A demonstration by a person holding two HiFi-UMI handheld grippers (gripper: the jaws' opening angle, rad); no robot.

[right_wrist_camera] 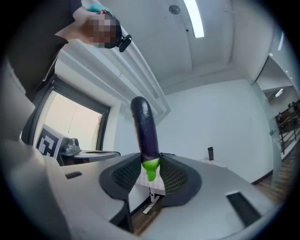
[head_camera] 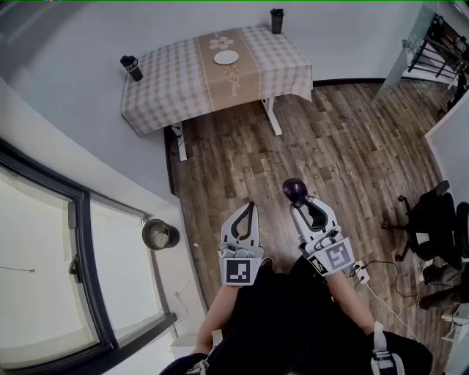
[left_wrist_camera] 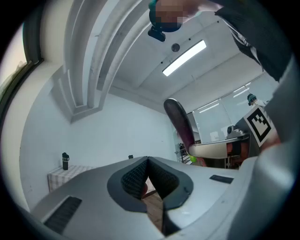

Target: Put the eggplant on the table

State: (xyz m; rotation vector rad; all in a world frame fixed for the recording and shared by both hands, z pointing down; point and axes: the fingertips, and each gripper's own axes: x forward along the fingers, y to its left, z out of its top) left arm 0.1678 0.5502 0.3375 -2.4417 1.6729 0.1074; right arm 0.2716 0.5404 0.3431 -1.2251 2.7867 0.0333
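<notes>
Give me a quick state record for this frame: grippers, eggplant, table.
right gripper: shut on the eggplant at its green stem end
eggplant pose: upright, purple body above the jaws
left gripper: shut, nothing between the jaws
table: ahead across the wood floor, checked cloth, out of reach
on table: white plate in the middle; dark bottles at two corners
task status: eggplant carried, not yet on the table
</notes>
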